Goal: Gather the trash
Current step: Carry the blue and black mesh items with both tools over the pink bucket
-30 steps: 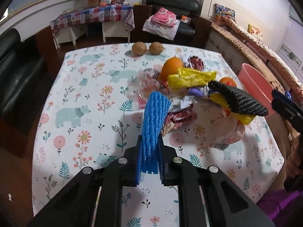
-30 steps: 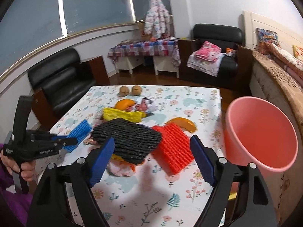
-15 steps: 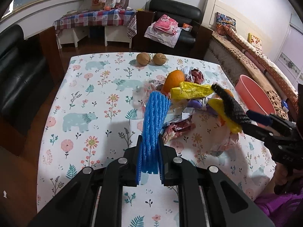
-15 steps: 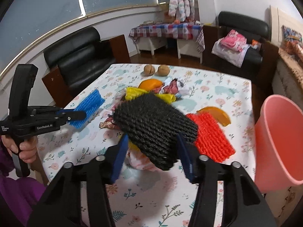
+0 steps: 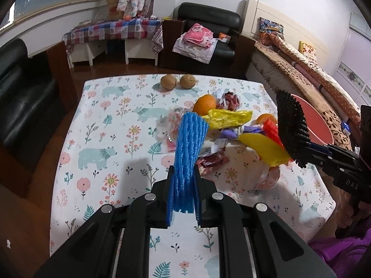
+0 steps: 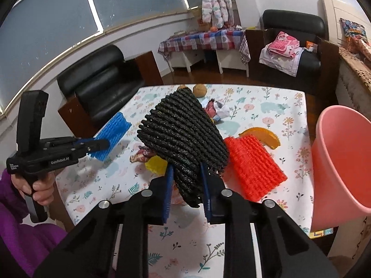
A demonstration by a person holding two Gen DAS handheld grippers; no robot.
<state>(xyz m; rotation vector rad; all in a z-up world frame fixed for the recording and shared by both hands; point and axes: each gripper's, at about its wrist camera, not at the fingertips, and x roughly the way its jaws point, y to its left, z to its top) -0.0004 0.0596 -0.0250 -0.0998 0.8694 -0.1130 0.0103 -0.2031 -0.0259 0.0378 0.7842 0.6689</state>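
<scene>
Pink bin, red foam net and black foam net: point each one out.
Pink bin (image 6: 343,162), right wrist view, on its inner wall.
Red foam net (image 6: 254,164), right wrist view, middle of its ribbed face.
Black foam net (image 6: 183,132), right wrist view, on its upper mesh above the tongs.

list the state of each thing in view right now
left gripper: jaws shut on blue foam net
blue foam net: held upright, off the table
right gripper: jaws shut on black foam net
black foam net: lifted clear of the pile
red foam net: lying flat on the table
pink bin: open, beside the table
</scene>
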